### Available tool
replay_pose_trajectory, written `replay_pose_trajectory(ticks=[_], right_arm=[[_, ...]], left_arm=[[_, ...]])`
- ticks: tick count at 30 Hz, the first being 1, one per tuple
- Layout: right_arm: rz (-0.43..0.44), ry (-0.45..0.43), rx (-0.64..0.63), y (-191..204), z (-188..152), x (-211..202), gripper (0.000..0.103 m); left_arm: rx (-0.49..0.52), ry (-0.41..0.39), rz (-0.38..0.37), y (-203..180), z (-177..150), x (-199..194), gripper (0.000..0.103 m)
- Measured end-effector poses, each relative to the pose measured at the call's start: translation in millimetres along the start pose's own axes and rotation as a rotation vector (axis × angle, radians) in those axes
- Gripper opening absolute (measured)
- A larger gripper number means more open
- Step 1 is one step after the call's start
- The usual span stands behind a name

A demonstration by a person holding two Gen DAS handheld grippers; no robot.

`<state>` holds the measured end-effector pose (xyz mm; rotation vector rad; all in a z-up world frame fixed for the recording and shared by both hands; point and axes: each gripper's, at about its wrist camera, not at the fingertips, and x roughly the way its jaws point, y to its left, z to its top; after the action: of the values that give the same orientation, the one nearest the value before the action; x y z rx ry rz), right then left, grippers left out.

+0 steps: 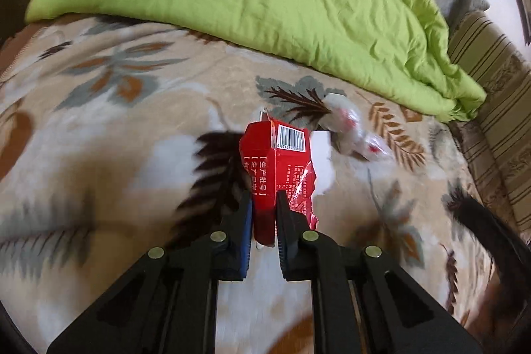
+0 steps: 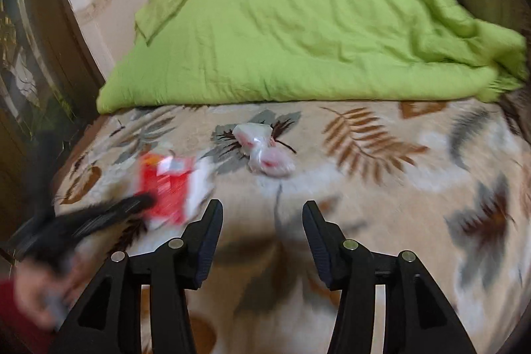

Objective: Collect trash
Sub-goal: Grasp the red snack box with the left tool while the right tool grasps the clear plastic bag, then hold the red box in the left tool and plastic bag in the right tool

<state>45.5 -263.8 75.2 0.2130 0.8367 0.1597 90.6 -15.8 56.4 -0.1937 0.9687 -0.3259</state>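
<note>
Left tool (image 1: 264, 204) pinches the red wrapper (image 1: 278, 161); right tool (image 2: 262, 214), gaping and empty, faces the clear plastic bag (image 2: 264, 151) lying straight ahead mid-bed (image 2: 398, 188).

Between the black fingers (image 1: 288, 214) sits a red wrapper (image 1: 275, 161) with white print and a black-and-white barcode, ahead of them a clear bag (image 2: 264, 151) blotched red and white, on a beige blanket (image 2: 365, 188) patterned with grey, brown and rust leaves, beyond it a lime-green quilt (image 2: 298, 38).
</note>
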Motion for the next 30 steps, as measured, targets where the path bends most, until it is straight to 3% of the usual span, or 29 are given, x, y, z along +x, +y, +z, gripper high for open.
replay_pose_trajectory(ticks=[4,7,11,17,21,26,30], right_arm=[[0.022,0.043,-0.004,-3,31,60,0.054],[-0.054,0.092,-0.065,2,43,103,0.054],[-0.091,0.108,-0.090,5,41,119,0.053],[-0.117,0.075,-0.090,22,16,91,0.048],[-0.107,0.039,-0.031,33,-12,48,0.047],[-0.089,-0.028,0.035,49,-58,-20,0.048],[-0.127,-0.089,0.027,63,-99,-63,0.048]], left_arm=[[-0.008,-0.065,0.008,9,-20,-33,0.013],[0.018,-0.093,0.037,13,-25,-37,0.013],[0.026,-0.118,0.039,18,-28,-32,0.013],[0.083,-0.171,0.072,10,-33,-41,0.013],[0.114,-0.200,0.087,4,-41,-57,0.013],[0.160,-0.229,0.096,-5,-70,-82,0.013],[0.196,-0.251,0.117,-8,-101,-102,0.013]])
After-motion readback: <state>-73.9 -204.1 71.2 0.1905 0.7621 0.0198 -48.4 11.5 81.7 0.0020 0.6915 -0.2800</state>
